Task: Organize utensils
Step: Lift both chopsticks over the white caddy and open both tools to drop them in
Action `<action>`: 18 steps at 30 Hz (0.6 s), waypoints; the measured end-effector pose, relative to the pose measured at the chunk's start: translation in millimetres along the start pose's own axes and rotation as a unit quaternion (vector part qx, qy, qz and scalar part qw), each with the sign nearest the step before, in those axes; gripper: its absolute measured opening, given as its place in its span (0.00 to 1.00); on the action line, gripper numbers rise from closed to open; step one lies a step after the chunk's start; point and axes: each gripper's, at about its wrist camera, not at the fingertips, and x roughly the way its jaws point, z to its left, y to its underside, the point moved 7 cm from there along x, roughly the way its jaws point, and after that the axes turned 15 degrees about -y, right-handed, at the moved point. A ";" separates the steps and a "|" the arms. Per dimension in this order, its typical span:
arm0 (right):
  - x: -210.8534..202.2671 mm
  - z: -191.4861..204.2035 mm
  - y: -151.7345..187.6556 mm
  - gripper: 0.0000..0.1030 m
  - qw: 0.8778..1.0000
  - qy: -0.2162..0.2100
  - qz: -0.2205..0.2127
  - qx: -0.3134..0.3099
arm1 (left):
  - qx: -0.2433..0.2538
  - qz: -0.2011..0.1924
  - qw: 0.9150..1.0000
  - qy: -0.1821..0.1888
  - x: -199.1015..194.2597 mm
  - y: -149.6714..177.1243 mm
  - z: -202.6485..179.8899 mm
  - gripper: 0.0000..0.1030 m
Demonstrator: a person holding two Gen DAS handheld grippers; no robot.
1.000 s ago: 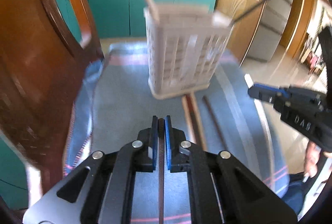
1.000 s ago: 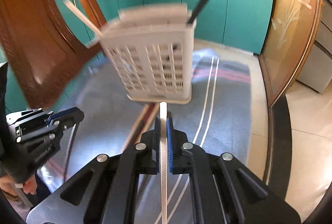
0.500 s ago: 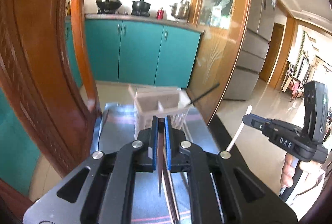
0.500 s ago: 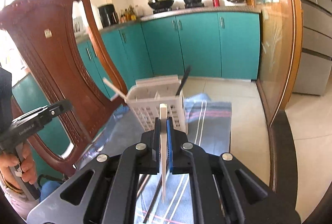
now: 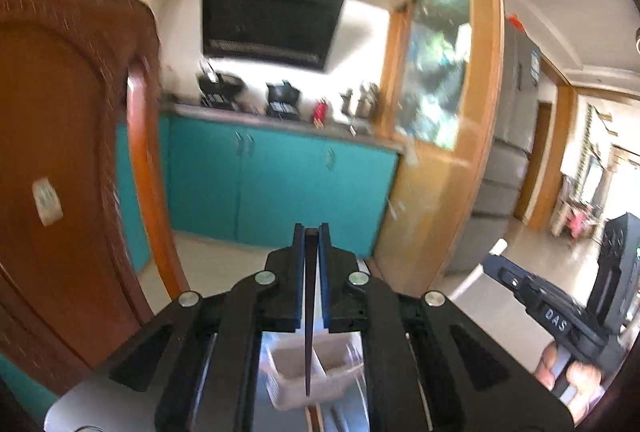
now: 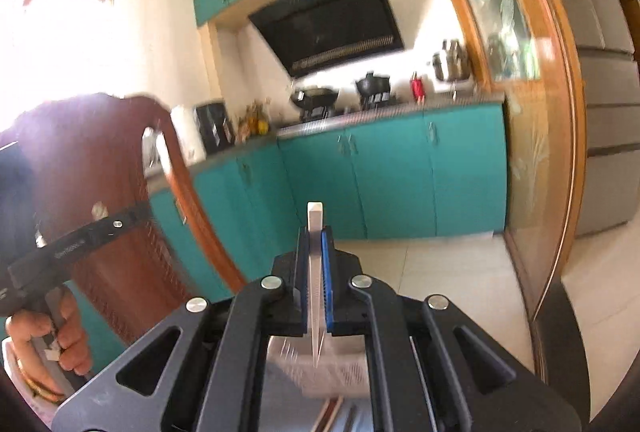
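My left gripper [image 5: 311, 232] is shut on a dark brown chopstick [image 5: 308, 312] that hangs point down over the white slotted utensil basket [image 5: 296, 380], seen low between the gripper arms. My right gripper [image 6: 315, 232] is shut on a white chopstick [image 6: 315, 272], also point down above the same basket [image 6: 332, 372]. Both grippers are raised high and tilted up toward the kitchen. The right gripper shows at the right in the left wrist view [image 5: 540, 296]. Loose chopsticks [image 6: 332, 412] lie on the cloth in front of the basket.
A carved wooden chair back [image 5: 60, 172] stands close on the left. Teal cabinets [image 5: 280, 192] and a counter with pots are behind. A wood-framed glass partition [image 5: 440, 112] stands to the right. The hand holding the left gripper [image 6: 48, 332] is at the far left.
Both grippers have lifted and tilted upward with their chopsticks. The basket has dropped from the middle of each view to the bottom edge.
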 end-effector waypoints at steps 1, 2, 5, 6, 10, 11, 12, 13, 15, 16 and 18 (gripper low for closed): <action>1.7 -0.9 -5.8 0.06 1.000 0.007 -0.018 -0.005 | -0.004 -0.009 1.000 -0.007 1.0 -5.0 1.7 0.07; 4.1 -1.7 -7.7 0.06 0.999 0.010 -0.030 -0.009 | -0.006 -0.013 1.000 -0.013 4.1 -8.4 3.1 0.07; 22.8 -13.6 1.1 0.06 0.999 0.039 -0.028 -0.017 | 0.001 -0.017 0.999 -0.029 16.9 -9.2 -1.1 0.07; 33.0 -18.7 9.3 0.06 0.999 0.042 -0.014 -0.017 | 0.005 -0.015 0.999 -0.033 22.8 -6.1 -3.4 0.07; 56.0 -33.5 45.6 0.06 0.999 0.041 0.020 -0.002 | 0.009 -0.013 0.999 -0.047 41.7 14.4 -8.9 0.07; 58.7 -35.4 54.3 0.06 0.999 0.039 0.025 0.001 | 0.011 -0.010 0.999 -0.050 46.4 21.5 -10.1 0.07; 60.1 -37.3 64.6 0.06 0.999 0.038 0.031 0.002 | 0.016 -0.003 0.998 -0.054 54.4 32.5 -12.1 0.07; 60.6 -38.1 69.7 0.06 0.999 0.038 0.033 0.002 | 0.016 0.001 0.998 -0.056 58.6 38.8 -12.9 0.07; 57.8 -39.8 81.0 0.06 0.999 0.039 0.036 0.001 | 0.016 0.017 0.998 -0.058 71.6 57.0 -14.3 0.07; 55.9 -40.0 84.7 0.07 0.998 0.042 0.036 0.001 | 0.016 0.022 0.998 -0.057 74.3 61.7 -14.4 0.07; 48.3 -40.7 90.0 0.13 0.998 0.051 0.032 -0.004 | 0.018 0.034 0.997 -0.060 81.2 77.6 -14.4 0.07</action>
